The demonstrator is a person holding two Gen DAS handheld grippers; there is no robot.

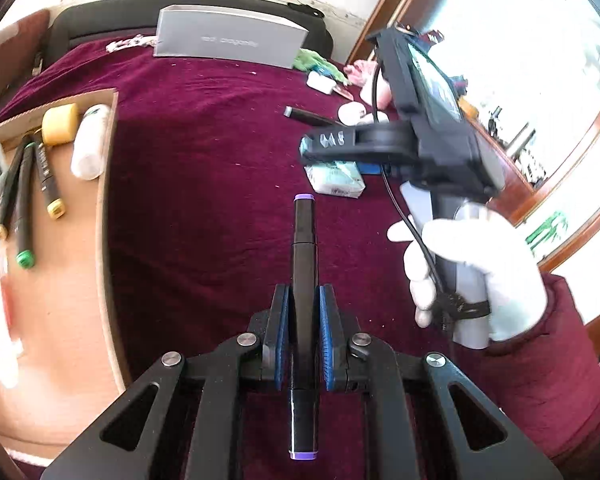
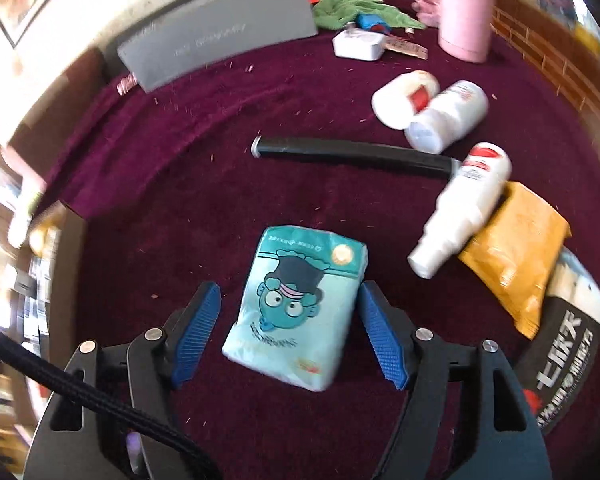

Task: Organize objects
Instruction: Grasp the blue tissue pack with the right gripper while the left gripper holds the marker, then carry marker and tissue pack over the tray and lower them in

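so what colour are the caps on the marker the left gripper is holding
Purple on both ends of the black marker, clearest in the left wrist view.

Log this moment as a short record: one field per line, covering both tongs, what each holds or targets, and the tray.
left tongs: shut on a black marker with purple ends
right tongs: open, straddling a blue tissue pack lying on the red cloth
tray: at left, holds markers, a yellow cap, a white bottle
loose nearby: black pen, white bottles, orange packet
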